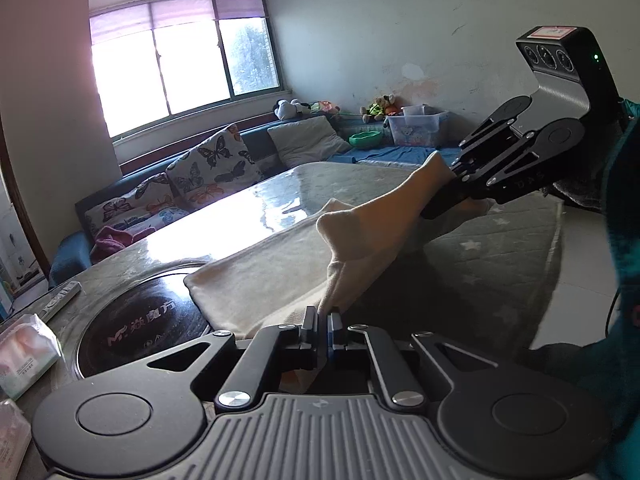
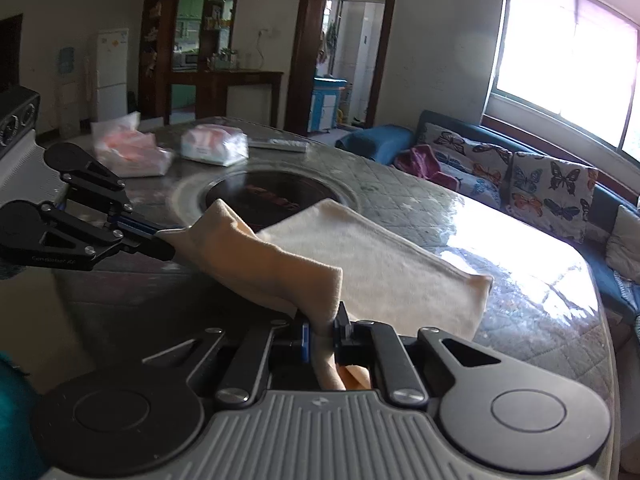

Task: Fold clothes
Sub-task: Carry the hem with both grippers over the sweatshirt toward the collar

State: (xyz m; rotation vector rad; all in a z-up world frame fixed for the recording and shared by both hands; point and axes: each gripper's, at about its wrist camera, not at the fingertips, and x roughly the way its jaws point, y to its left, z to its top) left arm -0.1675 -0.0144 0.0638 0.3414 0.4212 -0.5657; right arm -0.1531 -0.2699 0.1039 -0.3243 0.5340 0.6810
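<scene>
The fold was under way: both grippers had the near edge of a cream-coloured garment (image 1: 280, 264) raised off the table (image 1: 500, 248), while its far part lay flat beside the dark round hob plate (image 1: 140, 320) set into the tabletop. The left gripper (image 1: 323, 322) had its jaws pressed nearly together, pinching one corner of the cloth, and the right gripper (image 2: 322, 330) likewise nipped the other corner, with fabric bunched between its pads and hanging down behind them. Between the two grips the lifted edge sagged slightly and showed a peachy inner side. By my reading, the step in hand was carrying this near edge over towards the far edge to halve the garment. The next move would call for both corners travelling together and level, keeping the edge taut so no crease sets in, then lowering onto the flat part, clear of the tissue packs (image 2: 212, 142) at the far left.
</scene>
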